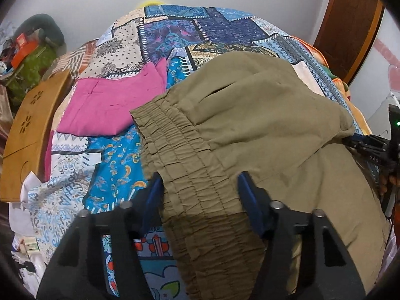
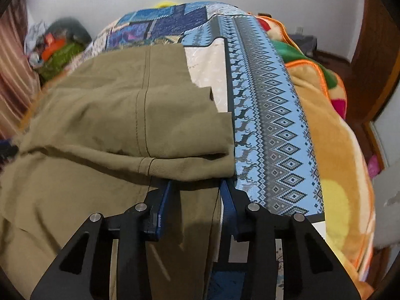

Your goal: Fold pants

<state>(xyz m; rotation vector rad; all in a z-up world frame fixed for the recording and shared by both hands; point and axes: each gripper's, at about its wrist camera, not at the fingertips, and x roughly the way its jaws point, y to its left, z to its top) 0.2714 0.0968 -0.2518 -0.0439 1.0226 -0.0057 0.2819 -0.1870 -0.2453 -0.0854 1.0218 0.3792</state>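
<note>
Olive-green pants (image 1: 262,115) lie folded over on a patterned bedspread (image 1: 120,165). Their gathered elastic waistband (image 1: 180,155) runs between the blue fingers of my left gripper (image 1: 200,177), whose jaws stand wide apart around it. In the right wrist view the pants (image 2: 112,115) show a folded layer with a seam. My right gripper (image 2: 197,183) has its blue fingers apart, tips tucked under the folded edge (image 2: 190,170) near the right side of the pants. The right gripper also shows at the right edge of the left wrist view (image 1: 375,145).
Folded pink pants (image 1: 112,105) lie on the bedspread left of the olive ones. A wooden lap tray (image 1: 32,130) leans at the left. An orange blanket (image 2: 337,150) covers the bed's right side. Clutter (image 1: 30,57) sits by the back wall, a wooden door (image 1: 350,20) at right.
</note>
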